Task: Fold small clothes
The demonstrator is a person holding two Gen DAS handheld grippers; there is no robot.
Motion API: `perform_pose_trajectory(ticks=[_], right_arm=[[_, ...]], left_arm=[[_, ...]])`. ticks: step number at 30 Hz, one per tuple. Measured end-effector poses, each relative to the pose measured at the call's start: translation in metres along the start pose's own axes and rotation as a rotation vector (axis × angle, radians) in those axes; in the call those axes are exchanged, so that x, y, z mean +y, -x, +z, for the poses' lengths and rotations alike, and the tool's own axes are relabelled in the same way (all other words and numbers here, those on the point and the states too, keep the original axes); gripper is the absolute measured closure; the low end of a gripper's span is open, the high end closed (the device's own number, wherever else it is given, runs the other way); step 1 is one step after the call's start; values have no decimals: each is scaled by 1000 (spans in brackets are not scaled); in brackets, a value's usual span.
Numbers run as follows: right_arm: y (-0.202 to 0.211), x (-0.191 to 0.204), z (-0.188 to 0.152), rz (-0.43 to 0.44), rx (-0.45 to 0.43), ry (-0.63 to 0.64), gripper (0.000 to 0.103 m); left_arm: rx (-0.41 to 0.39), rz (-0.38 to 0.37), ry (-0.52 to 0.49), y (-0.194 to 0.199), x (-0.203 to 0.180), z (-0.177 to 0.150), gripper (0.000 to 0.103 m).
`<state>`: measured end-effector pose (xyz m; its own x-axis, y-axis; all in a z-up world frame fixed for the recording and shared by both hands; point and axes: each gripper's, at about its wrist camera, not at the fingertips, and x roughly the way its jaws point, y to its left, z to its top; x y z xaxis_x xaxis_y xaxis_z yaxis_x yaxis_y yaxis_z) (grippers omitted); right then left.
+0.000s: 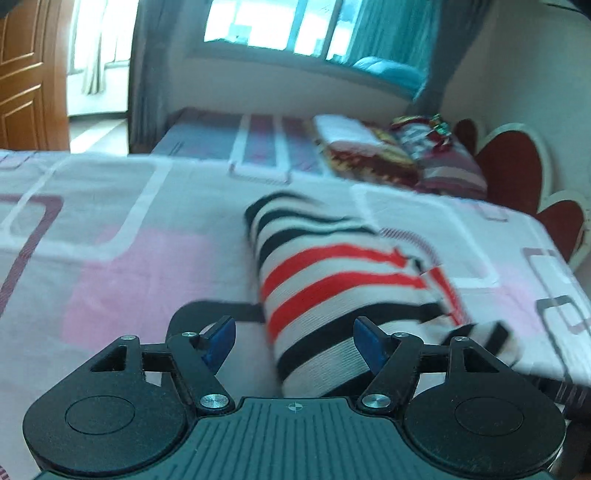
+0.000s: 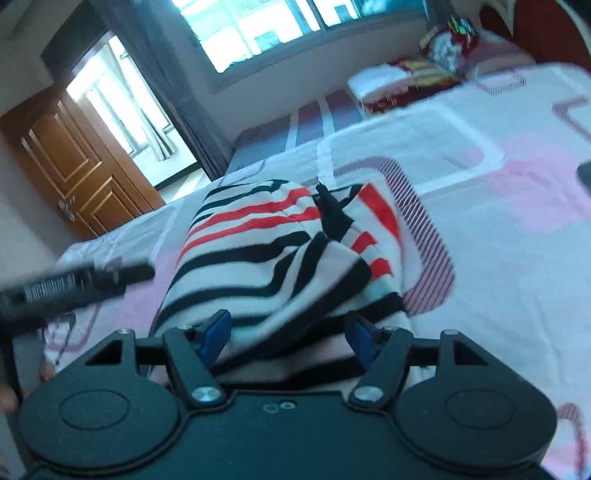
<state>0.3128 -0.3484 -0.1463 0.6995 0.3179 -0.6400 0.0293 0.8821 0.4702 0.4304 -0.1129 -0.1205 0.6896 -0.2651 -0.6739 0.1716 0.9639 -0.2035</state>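
Note:
A small white garment with black and red stripes (image 1: 332, 280) lies folded on the pink and white bed sheet (image 1: 129, 236). My left gripper (image 1: 295, 341) is open, its blue pads wide apart, with the near end of the garment between the jaws. In the right wrist view the same garment (image 2: 266, 251) lies bunched, with a loose flap on its right side. My right gripper (image 2: 288, 338) is open over the garment's near edge. The left gripper's black body (image 2: 74, 284) shows at the left of that view.
A second bed with a striped sheet (image 1: 236, 144) stands behind, with a folded red patterned blanket (image 1: 369, 155) and pillows on it. A red and white headboard (image 1: 517, 162) is at the right. A wooden door (image 2: 74, 166) and a window (image 1: 277, 26) are beyond.

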Motion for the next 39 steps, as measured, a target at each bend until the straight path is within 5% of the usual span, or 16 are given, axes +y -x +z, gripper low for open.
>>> perform_pose_trajectory(ticks=[3,5,7,10,15,23,30,34,37,39], right_arm=[[-22,-13,14,40,5,-107,40],[-35,-17,17,52,23,-137,48],[-48,-21,20,65,35,-158,68],[-41,-13,23,42,-26,-111,80],[7,19,19,-37,-156,114,81],[-2,-28,-32,-147,-70,-28,78],[43,-29,-32,-201,-115,-11,45],[66,-19,-33,-244,-191,61,72],[66,-3,-32,-228,-237,130,73],[51,3,-36,-232,-187,190,74]], left_arm=[[-3,19,-1,-8,4,-8,33],[-4,23,12,-12,5,-6,33],[-7,36,19,-17,3,-4,33],[-13,36,33,-23,-3,-1,33],[-25,-13,-2,-25,-21,0,33],[-22,-3,-135,-31,-51,-27,33],[-6,-24,-132,-16,-48,-23,33],[-28,-35,-187,-8,-53,-31,33],[-26,-27,-202,-8,-55,-34,33],[-15,-22,-200,-10,-55,-36,33]])
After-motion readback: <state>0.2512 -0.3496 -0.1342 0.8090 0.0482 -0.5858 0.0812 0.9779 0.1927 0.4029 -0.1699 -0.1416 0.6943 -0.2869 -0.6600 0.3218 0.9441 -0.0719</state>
